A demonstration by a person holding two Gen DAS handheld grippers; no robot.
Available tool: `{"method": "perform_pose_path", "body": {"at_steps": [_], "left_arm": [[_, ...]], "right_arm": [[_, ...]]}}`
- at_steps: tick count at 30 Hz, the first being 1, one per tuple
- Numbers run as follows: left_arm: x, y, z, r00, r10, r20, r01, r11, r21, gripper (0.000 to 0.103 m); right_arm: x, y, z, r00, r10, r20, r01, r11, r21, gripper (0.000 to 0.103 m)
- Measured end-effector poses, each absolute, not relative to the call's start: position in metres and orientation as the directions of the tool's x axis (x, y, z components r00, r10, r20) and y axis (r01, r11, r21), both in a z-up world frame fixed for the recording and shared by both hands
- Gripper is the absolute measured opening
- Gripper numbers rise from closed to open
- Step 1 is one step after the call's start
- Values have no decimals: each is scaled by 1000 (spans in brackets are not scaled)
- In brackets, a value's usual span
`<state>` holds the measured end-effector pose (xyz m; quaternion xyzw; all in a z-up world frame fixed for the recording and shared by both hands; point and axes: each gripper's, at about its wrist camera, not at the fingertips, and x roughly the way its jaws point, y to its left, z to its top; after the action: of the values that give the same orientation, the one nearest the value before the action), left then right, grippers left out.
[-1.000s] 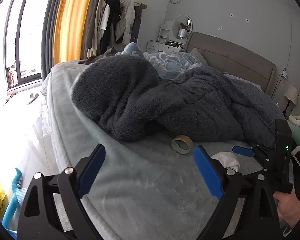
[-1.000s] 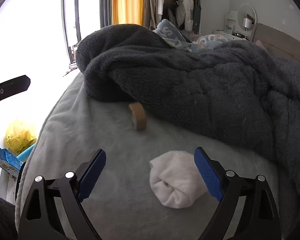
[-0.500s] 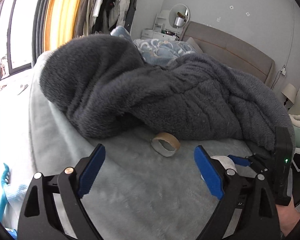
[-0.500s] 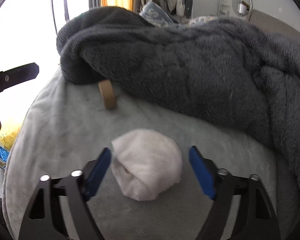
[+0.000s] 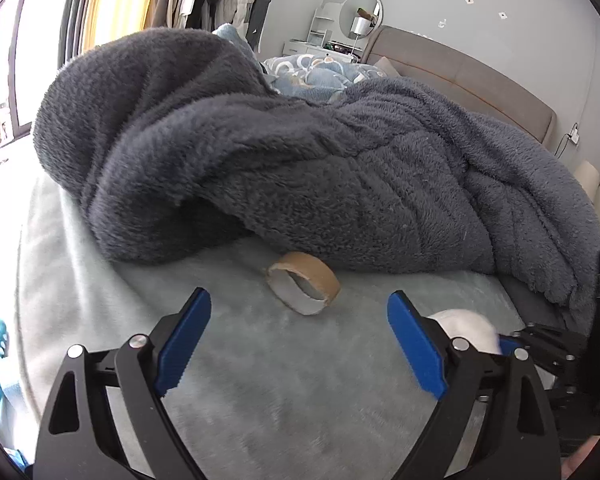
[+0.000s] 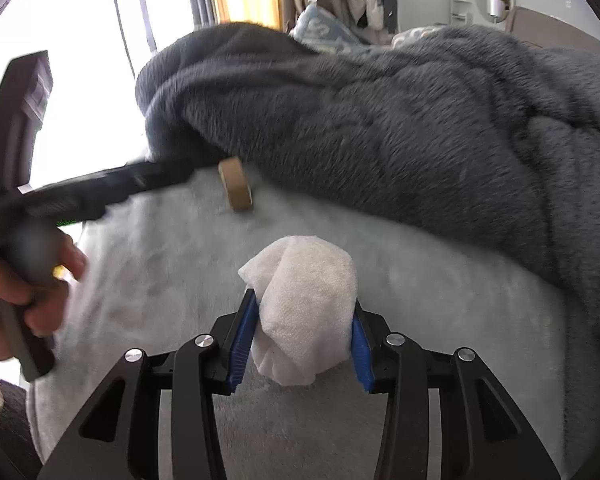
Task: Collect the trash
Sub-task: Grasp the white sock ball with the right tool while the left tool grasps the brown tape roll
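A: We log the right gripper (image 6: 303, 334): its jaws have just been closing, and both blue pads now press the sides of the tissue wad (image 6: 306, 304), low centre of the right view. The wad rests on the grey sheet (image 6: 440, 304).

B: Left gripper (image 5: 300, 340) stands spread and empty. The tape core (image 5: 303, 288) lies on its side just ahead of it, centre of the left view, at the edge of the blanket (image 5: 300, 152).

A: For the wad, we judge a straight lift best. The pinch sits low on a soft, squashy thing, so we keep the squeeze firm and rise slowly, in case it slips out.

B: For the core, we would bring the left pads across its walls, not into the blanket pile. Snagging the fleece looks like the main risk there.
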<state>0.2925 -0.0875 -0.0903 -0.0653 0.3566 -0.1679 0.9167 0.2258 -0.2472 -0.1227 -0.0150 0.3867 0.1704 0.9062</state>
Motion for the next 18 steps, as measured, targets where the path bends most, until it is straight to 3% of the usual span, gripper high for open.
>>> {"method": "perform_pose_path", "body": {"at_steps": [8, 18], "left_arm": [[301, -104, -103, 688, -338, -642, 195, 939, -285, 83], [315, -114, -115, 669, -377, -641, 190, 920, -344, 49]], "right_arm": [[214, -278, -107, 672, 316, -670, -278, 946, 167, 43], [201, -296, -108, 668, 323, -670, -278, 944, 178, 43]]}}
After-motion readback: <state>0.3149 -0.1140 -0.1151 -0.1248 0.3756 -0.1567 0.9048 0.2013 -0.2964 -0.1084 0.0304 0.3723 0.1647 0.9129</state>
